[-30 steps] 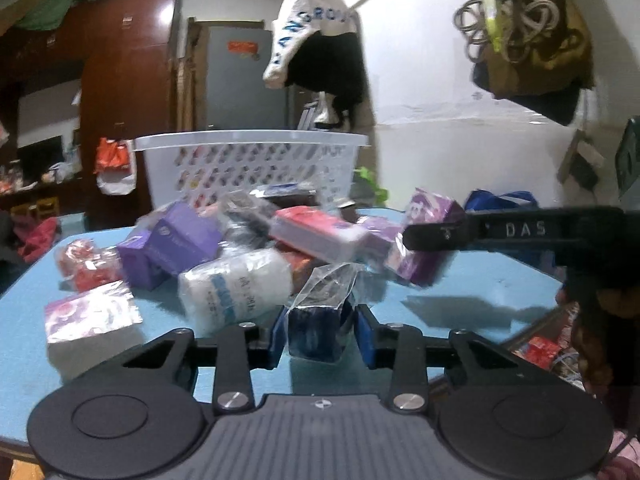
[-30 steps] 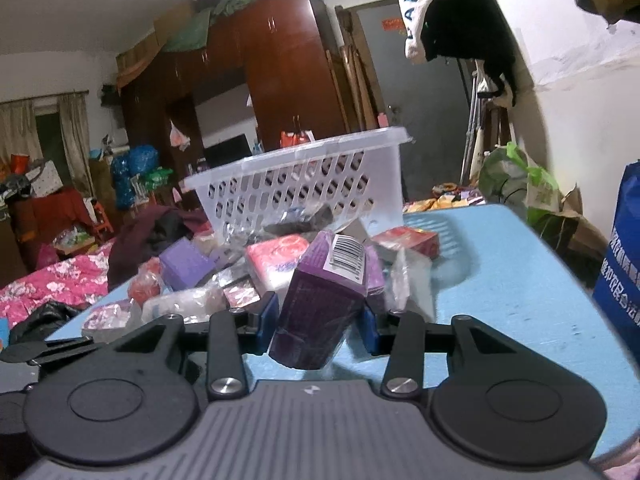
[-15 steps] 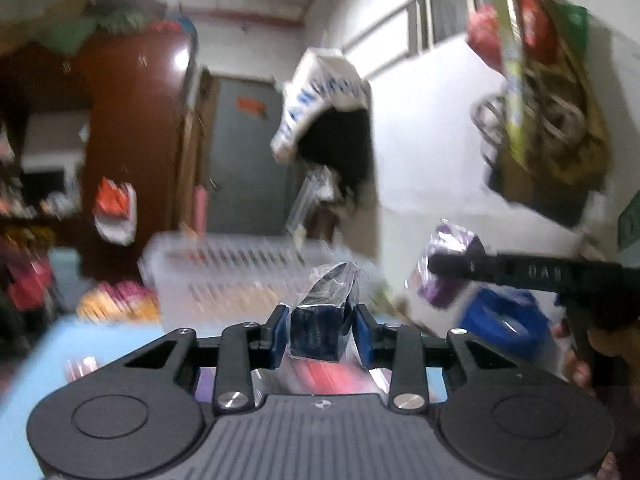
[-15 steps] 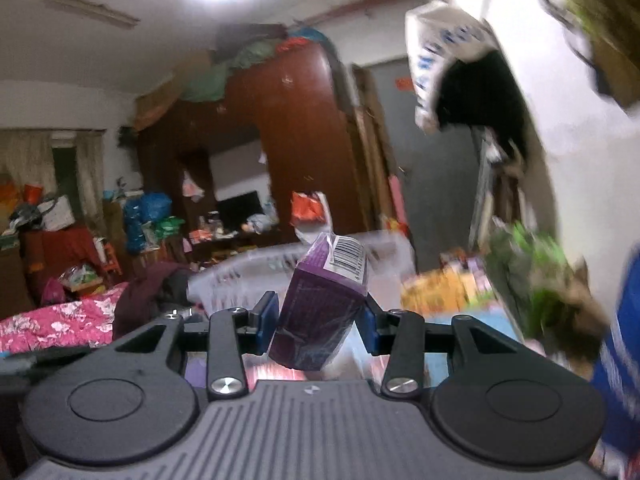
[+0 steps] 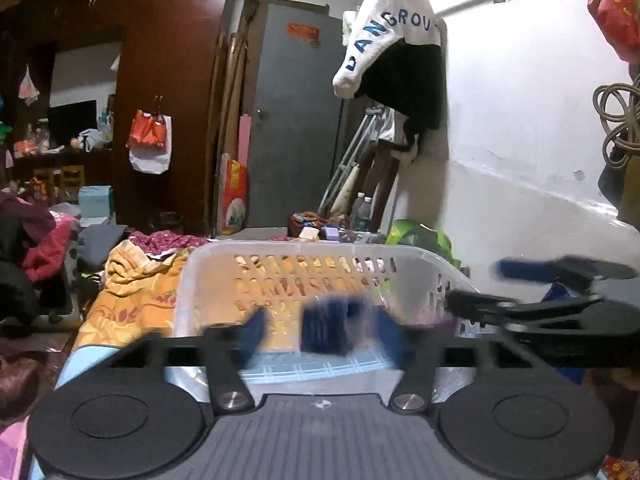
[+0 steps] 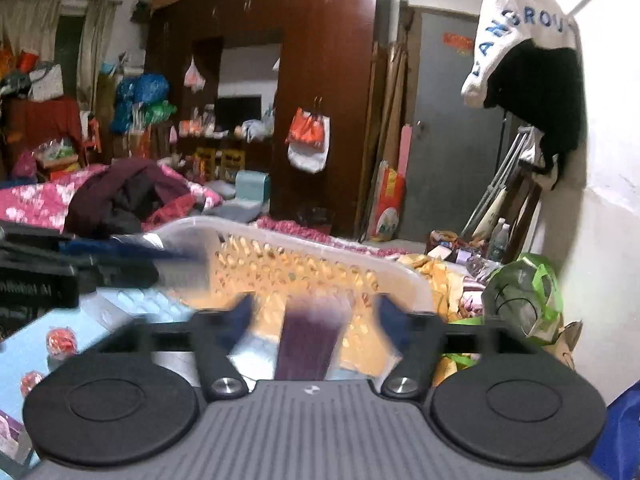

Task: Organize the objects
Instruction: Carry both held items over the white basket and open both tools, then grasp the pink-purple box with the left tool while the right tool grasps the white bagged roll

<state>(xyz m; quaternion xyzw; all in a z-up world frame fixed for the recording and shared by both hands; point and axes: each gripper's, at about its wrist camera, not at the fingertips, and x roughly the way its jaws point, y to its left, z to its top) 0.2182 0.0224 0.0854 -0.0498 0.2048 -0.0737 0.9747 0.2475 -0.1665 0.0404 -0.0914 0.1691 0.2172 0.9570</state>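
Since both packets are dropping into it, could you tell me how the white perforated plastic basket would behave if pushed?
The white perforated plastic basket looks thin-walled and nearly empty, so probably light; it would likely slide on the smooth blue table. Being wide and low, it seems unlikely to tip.

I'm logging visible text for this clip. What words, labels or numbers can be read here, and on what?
"DANGROU": blue letters on the white garment hanging on the wall; the end is cut off by a fold.
Red sign on the grey door: too small to read.
Red bag at top right: yellow characters, too blurred to read.
Left gripper side label: blurred, unreadable.
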